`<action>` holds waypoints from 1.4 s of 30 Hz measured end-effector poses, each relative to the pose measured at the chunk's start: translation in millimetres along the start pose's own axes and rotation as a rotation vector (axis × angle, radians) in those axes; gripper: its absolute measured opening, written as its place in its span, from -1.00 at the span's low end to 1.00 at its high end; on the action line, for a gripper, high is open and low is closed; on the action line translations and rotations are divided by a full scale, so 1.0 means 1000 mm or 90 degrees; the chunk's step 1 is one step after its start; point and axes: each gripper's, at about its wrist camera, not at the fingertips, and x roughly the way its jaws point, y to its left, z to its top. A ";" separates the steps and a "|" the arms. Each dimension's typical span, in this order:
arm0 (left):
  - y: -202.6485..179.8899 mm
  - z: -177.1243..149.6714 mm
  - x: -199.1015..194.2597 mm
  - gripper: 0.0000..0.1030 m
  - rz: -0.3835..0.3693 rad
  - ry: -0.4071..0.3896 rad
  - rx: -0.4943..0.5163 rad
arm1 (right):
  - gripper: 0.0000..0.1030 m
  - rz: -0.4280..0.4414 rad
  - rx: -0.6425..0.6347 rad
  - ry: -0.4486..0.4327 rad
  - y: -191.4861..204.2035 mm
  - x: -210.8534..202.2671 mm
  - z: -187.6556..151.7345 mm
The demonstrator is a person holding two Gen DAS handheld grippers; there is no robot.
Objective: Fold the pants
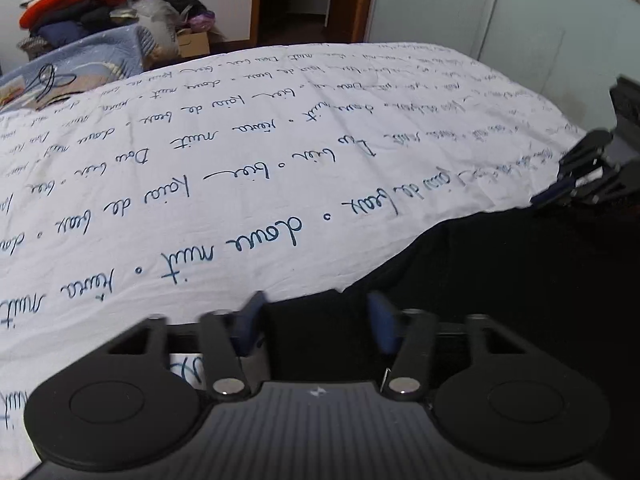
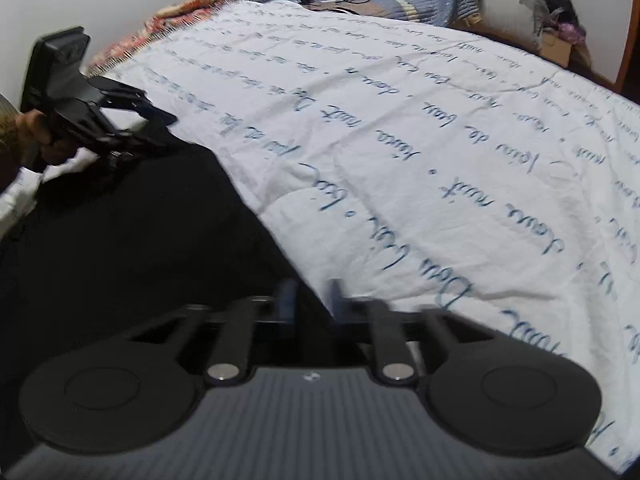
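Soft, limp black fabric pants (image 1: 500, 280) on script-printed white bedsheet (image 1: 240, 200); best pinched at edge. Left gripper (image 1: 316, 322) spread apart astride the hem; right gripper (image 2: 310, 300) narrowly parted.

You are working in a home bedroom: a bed (image 1: 200, 208) with a white sheet printed in blue handwriting, a blue quilt (image 1: 100, 52) at its far edge, a pile of clothes (image 1: 80, 0) beyond that corner, and an open wooden doorway (image 1: 296, 0).
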 end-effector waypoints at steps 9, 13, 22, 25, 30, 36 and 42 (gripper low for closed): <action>-0.026 -0.004 -0.033 -0.49 0.092 -0.102 0.026 | -0.89 -0.122 -0.085 -0.059 0.038 -0.014 0.007; -0.008 0.001 -0.029 -0.50 0.123 -0.115 -0.015 | -0.90 -0.219 -0.140 -0.125 0.056 -0.023 0.016; -0.035 -0.006 -0.065 -0.50 0.159 -0.175 0.005 | -0.92 -0.341 -0.221 -0.188 0.103 -0.029 0.002; -0.048 -0.018 -0.089 -0.50 0.164 -0.198 0.018 | -0.91 -0.348 -0.237 -0.225 0.129 -0.054 -0.009; -0.071 -0.052 -0.120 -0.50 0.158 -0.217 0.016 | -0.91 -0.331 -0.260 -0.238 0.175 -0.086 -0.042; -0.095 -0.102 -0.156 -0.50 0.154 -0.228 0.003 | -0.91 -0.291 -0.267 -0.225 0.230 -0.106 -0.091; -0.115 -0.152 -0.180 -0.50 0.154 -0.229 -0.013 | -0.91 -0.244 -0.240 -0.206 0.270 -0.113 -0.138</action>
